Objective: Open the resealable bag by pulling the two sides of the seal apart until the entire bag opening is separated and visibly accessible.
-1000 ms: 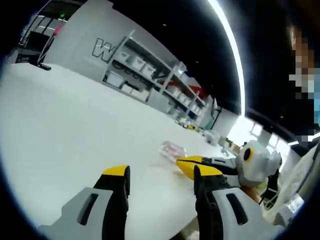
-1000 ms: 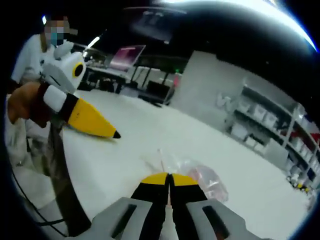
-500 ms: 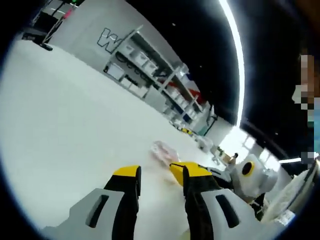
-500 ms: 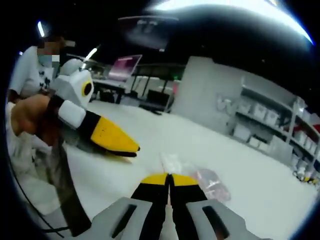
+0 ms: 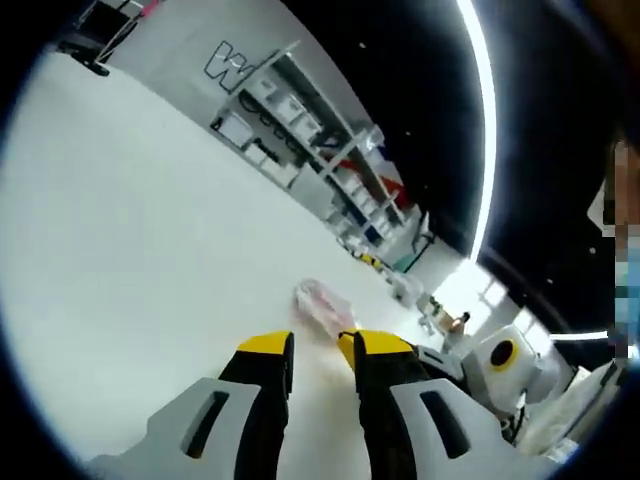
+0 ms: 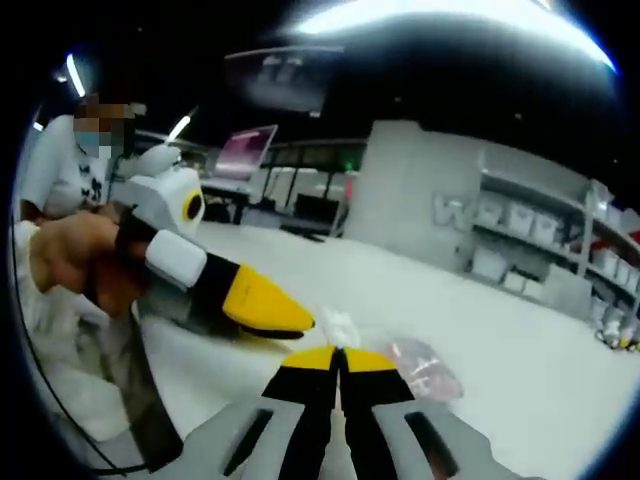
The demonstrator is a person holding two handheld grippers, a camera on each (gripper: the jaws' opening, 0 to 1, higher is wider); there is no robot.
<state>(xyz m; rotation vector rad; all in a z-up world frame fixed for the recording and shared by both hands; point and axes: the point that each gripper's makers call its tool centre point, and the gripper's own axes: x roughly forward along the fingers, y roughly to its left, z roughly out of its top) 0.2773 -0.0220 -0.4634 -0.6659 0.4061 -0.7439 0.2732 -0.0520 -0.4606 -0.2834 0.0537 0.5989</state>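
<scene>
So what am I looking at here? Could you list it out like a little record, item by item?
Surface: white table
Item: clear resealable bag with pinkish contents, lying on the table
Right gripper: jaws closed together, apparently on the near edge of the bag
Left gripper: jaws slightly apart, pointed at the bag, not gripping it
Bag seal: cannot tell whether open
Holder: a person's hand grips the left gripper
Background: shelves with bins

Wide plain white tabletop (image 5: 130,250), smooth matte surface; one clear crinkled plastic resealable bag with pinkish contents (image 5: 322,303) (image 6: 415,366) lies flat on it, mid-table.
</scene>
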